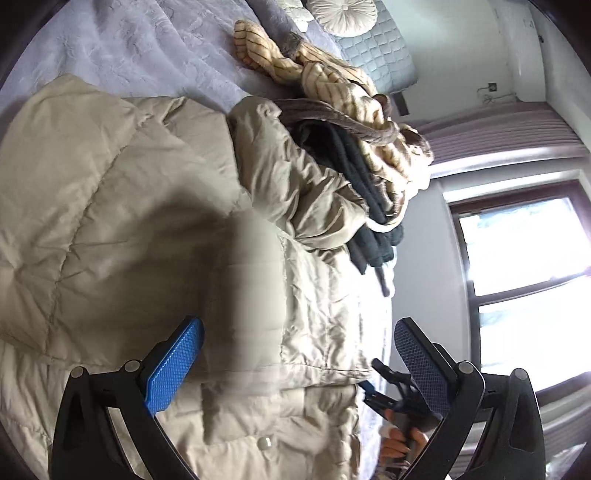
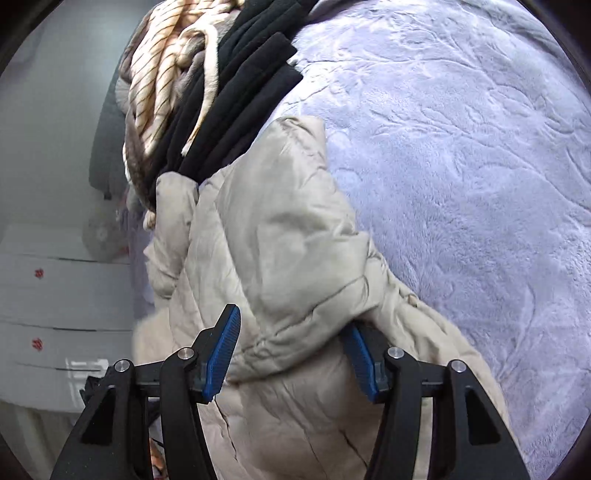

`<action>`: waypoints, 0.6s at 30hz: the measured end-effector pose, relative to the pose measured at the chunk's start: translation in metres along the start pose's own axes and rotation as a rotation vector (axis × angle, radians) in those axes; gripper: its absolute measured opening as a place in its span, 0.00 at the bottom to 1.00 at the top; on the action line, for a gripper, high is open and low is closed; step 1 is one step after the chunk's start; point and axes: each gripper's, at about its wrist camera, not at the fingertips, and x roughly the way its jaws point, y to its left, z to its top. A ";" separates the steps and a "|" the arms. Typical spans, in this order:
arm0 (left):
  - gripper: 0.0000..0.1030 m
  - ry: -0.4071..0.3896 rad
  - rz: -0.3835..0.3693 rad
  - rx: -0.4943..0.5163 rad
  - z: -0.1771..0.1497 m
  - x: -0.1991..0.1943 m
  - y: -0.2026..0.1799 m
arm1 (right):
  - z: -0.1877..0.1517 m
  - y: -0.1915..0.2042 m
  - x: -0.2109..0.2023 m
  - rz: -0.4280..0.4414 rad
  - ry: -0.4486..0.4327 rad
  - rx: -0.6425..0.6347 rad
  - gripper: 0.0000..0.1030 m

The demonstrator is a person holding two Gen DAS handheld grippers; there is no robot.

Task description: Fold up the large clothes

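The bed [image 1: 122,48], covered by a lavender plush blanket [image 2: 461,166] with an embossed pattern, was seen to carry all the clothing. The largest garment, a beige quilted puffer jacket [image 1: 110,192], was spread across the blanket, its stitched panels creased and a snap button visible near the lower hem. In the left wrist view its long axis ran from the lower edge of the frame up toward the upper left, one sleeve being bent across toward the pile of clothes. That pile, composed of a dark folded garment [image 1: 354,177] and a cream striped garment [image 1: 332,77], lay just beside the jacket, touching the sleeve. A round tufted cushion [image 1: 341,13] was seen at the head of the bed, and a window [image 1: 524,258] on the wall beyond.

The left hand-held gripper [image 1: 299,362] was held wide open above the jacket, nothing being gripped. The right hand-held gripper [image 2: 291,343] stood partly open, a bulging fold of jacket lying between its blue pads [image 2: 221,354]; whether the pads pressed upon it could not be told.
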 end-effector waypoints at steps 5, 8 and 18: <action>0.93 0.055 0.208 0.083 -0.001 0.022 0.001 | 0.004 0.001 0.000 -0.013 0.014 -0.019 0.59; 0.17 0.102 0.304 0.106 -0.002 0.036 0.003 | 0.005 0.001 -0.003 -0.024 0.015 -0.027 0.59; 0.13 0.042 0.441 0.184 0.009 0.012 0.016 | 0.004 0.031 0.030 -0.118 0.046 -0.198 0.10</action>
